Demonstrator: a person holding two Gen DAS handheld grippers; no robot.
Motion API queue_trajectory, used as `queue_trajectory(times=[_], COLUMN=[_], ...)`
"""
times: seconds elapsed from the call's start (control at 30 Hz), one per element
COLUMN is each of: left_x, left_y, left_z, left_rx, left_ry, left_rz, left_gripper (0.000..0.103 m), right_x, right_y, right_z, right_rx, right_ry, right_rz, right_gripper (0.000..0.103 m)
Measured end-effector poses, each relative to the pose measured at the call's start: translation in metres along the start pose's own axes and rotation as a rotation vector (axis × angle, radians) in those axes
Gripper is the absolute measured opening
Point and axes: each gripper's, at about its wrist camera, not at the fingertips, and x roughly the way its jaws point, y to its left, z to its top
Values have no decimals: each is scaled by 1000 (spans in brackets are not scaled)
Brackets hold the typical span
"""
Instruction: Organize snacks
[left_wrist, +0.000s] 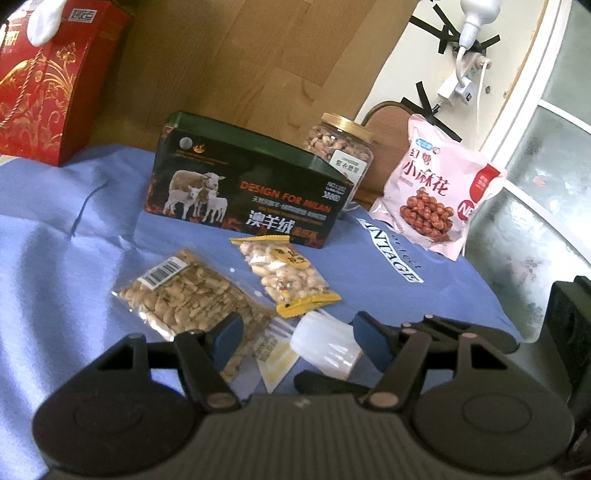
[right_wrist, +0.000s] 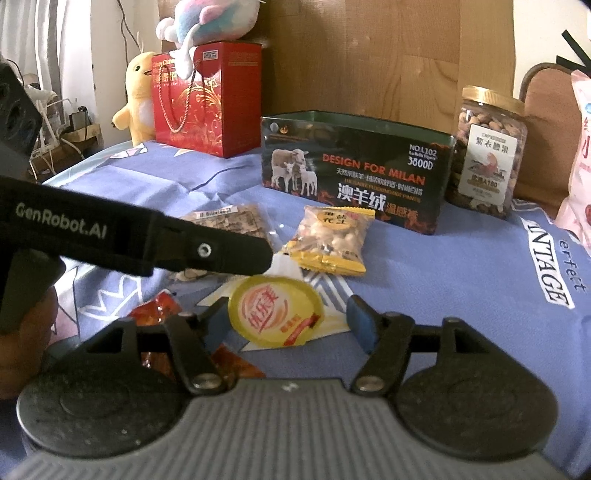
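I judge this to be near the start: the open green tin (right_wrist: 354, 173), which I take as the likely container, has nothing visible inside from either wrist view, though I cannot see its floor. Nearly all the snacks lie loose on the blue cloth (left_wrist: 66, 221), which may be a bed cover; I cannot tell. In front of the tin lie a yellow-edged peanut packet (left_wrist: 286, 273) and, beside it, a clear bag of nuts (left_wrist: 188, 295) with a barcode label. A nut jar (right_wrist: 485, 155) with a gold lid stands just beside the tin, and a pink bag of twists (left_wrist: 437, 192) leans further out, both apart from the loose packets. My left hand-held gripper (left_wrist: 295, 339) hangs spread over a small translucent cup (left_wrist: 325, 343) lying tipped on the cloth; the pads flank it without pressing. My right hand-held gripper (right_wrist: 291, 321) is also spread, with the same cup's yellow foil lid (right_wrist: 277, 314) between its jaws, untouched as far as I can see. Red wrappers (right_wrist: 162, 310) lie near its left finger. A red gift bag (right_wrist: 207, 99) and plush toys (right_wrist: 138, 96) sit at the back. Everything is left to gather.
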Motion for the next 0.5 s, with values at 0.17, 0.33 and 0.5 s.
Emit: queue_trajectory(times=[0.17, 0.33, 0.5], left_x=[1, 2, 3], left_y=[-3, -3, -3], left_z=[-1, -1, -1], left_rx=[13, 15, 9], left_ry=[11, 18, 20], left_rz=[-18, -19, -19], left_gripper=[68, 68, 68], right_x=[-2, -3, -3], right_y=[4, 7, 6], right_z=[-1, -1, 0], right_rx=[-23, -34, -23], right_ry=[-12, -15, -12], right_rz=[8, 6, 10], right_gripper=[50, 50, 50])
